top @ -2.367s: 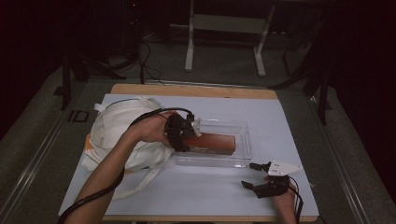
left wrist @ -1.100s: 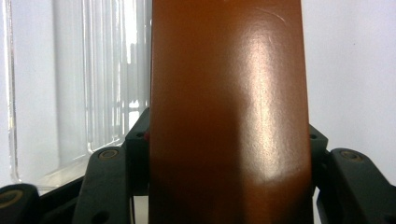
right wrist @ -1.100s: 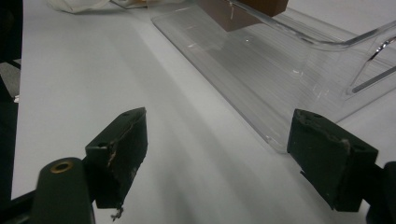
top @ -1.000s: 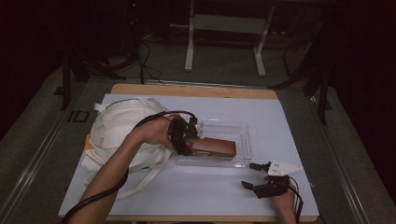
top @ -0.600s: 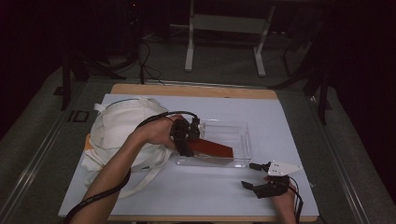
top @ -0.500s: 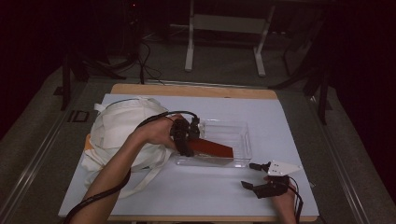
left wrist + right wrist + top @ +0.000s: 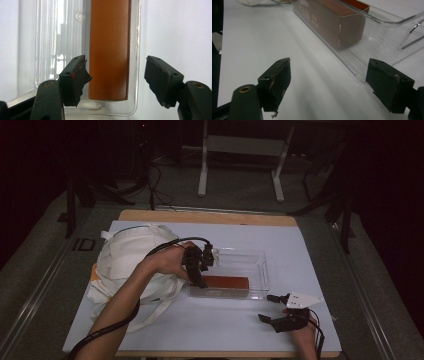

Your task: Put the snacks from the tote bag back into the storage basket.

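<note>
A long, flat-sided brown box (image 7: 225, 282) of smooth card lies inside a clear plastic tray (image 7: 260, 270), along the tray's wall nearest the person; the tray is rigid, rectangular and ribbed on its floor. The left claw (image 7: 199, 279) hangs over the tray's left end with its jaws wide apart and holding nothing. In the left gripper view the box (image 7: 110, 50) runs away from the claw (image 7: 116, 75), its near end between the jaws but clear of both worn black pads. The right claw (image 7: 275, 309) rests on the white tabletop (image 7: 310, 250) just in front of the tray, also wide and empty. The right gripper view adds faint print on the box's side (image 7: 329, 22) behind the transparent wall (image 7: 352, 62). Left of the tray sits a soft, crumpled cream cloth bag (image 7: 125, 260).
</note>
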A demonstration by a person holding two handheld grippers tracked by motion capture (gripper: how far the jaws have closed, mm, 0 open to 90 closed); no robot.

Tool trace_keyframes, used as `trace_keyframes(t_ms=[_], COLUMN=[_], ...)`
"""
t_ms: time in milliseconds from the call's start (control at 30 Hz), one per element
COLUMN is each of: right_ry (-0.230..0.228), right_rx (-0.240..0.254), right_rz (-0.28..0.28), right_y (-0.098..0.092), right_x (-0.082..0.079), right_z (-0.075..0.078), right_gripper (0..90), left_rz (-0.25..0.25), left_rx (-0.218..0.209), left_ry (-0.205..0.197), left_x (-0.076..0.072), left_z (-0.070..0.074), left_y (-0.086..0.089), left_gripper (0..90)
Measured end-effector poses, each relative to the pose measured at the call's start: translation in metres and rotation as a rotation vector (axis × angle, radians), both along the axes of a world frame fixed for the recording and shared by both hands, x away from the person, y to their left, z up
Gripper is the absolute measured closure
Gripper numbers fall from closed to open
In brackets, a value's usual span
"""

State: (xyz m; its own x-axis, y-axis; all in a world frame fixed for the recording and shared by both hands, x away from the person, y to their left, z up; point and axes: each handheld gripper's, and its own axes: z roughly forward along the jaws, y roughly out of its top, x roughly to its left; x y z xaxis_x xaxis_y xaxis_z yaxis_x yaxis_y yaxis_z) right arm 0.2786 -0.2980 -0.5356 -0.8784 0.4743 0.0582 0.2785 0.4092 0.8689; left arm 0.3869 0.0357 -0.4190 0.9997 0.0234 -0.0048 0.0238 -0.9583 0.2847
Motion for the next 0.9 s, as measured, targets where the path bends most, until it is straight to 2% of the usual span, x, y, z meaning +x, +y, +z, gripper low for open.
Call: trace_keyframes(t_ms=[500,533,667,733,900], right_ry=[0.000,-0.001,-0.002,-0.002,-0.002], right_rx=[-0.001,-0.001,-0.002,-0.002,-0.002], right_rz=[0.000,0.000,0.000,0.000,-0.001], right_y=[0.000,0.000,0.000,0.000,0.000], right_x=[0.000,0.000,0.000,0.000,0.000], right_z=[0.000,0.000,0.000,0.000,0.000], right_gripper=[20.1,20.1,20.1,20.1,20.1], left_rz=[0.025,0.029,0.041,0.050,0.086], left_rx=[-0.011,-0.007,-0.018,-0.018,-0.049], left_ry=[-0.005,-0.021,-0.029,-0.047,-0.077], left_x=[-0.001,-0.002,-0.002,-0.002,-0.004], left_z=[0.005,0.007,0.009,0.011,0.014], left_y=[0.009,0.009,0.012,0.016,0.022], left_gripper=[34.9,34.9,34.9,34.9,34.9])
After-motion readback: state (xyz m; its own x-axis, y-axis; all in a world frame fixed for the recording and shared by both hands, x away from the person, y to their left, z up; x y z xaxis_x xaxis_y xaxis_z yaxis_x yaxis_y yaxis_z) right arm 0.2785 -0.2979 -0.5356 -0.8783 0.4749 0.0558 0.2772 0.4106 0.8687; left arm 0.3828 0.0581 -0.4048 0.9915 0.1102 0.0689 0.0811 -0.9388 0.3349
